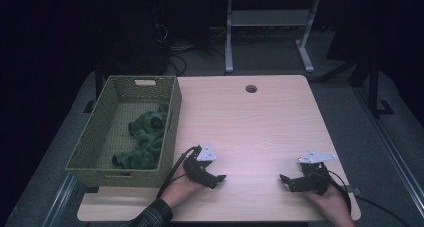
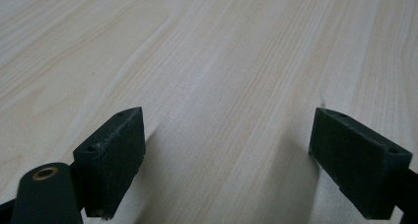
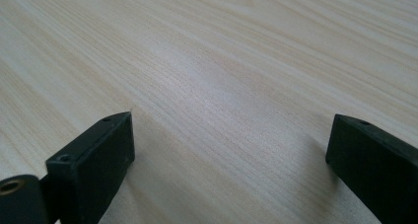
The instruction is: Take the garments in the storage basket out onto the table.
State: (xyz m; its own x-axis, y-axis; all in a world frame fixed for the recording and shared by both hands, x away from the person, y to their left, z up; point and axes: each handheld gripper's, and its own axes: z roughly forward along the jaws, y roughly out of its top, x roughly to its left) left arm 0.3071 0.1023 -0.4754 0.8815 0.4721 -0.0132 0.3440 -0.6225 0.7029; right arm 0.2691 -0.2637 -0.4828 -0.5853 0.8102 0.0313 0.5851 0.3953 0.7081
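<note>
Resting low on the near edge of the counter [image 1: 260,122], the left gripper [image 1: 220,178] and the right gripper [image 1: 283,179] are facing each other with bare wood between them. Both sets of jaws are standing spread, and the 2 gripper views are showing nothing but wood grain between the pads. Farther back on the left, the woven basket [image 1: 85,152] is sitting at the counter's edge, and the green cloth [image 1: 145,139] is lying crumpled inside it, bunched against the right-hand wall. Judging from this, the work in hand is fetching that cloth. The left gripper is nearer, so it should be doing the reaching: rising over the basket's rim rather than bumping it, coming down onto a raised fold, and closing on a thick bunch so the fabric is not slipping out.
</note>
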